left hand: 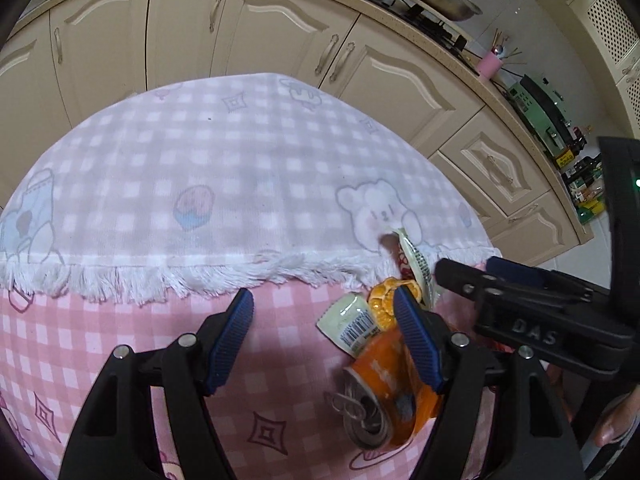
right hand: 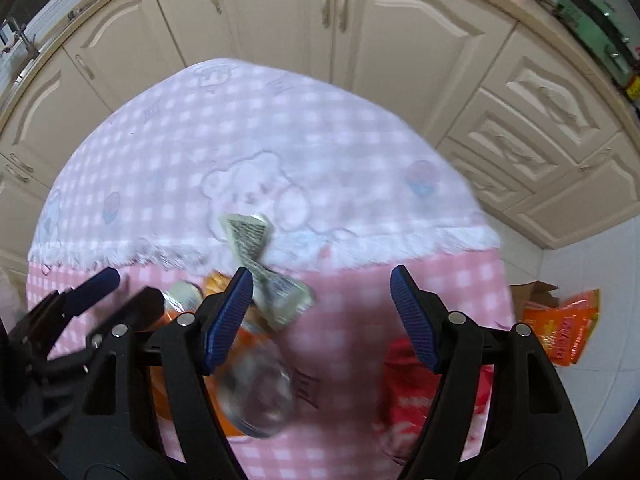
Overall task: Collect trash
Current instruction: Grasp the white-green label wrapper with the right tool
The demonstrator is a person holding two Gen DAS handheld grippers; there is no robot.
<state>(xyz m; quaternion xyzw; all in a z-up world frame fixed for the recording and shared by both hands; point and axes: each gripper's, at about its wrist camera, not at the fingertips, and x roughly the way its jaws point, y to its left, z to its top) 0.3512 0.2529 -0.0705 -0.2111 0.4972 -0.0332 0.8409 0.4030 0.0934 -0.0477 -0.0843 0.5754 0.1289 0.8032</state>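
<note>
The tabletop (left hand: 100, 360) is covered in pink check cloth with a paler fringed cloth (left hand: 224, 184) laid over its far half, and the trash sits bunched toward the right side, just on the near side of that fringe. Largest in the pile is a crushed orange can (left hand: 384, 380) lying on its side with its opened top facing the near edge; touching it on the far side are a pale wrapper with a barcode (left hand: 352, 326), an orange-yellow snack piece (left hand: 380, 300), and a twisted printed wrapper (right hand: 260, 264) reaching over the fringe. A red wrapper (right hand: 404, 384) lies nearer the right edge, though the right wrist view is blurred, so its outline is uncertain. The step in hand looks like gathering the pile: best to take the can first, squarely across its body, since the light wrappers would slide. The left gripper (left hand: 324, 344) hangs low over the tabletop, jaws apart and empty, its right finger beside the can. The right gripper (right hand: 322, 316) sits to the right of it, tilted down, jaws wide apart, holding nothing.
</note>
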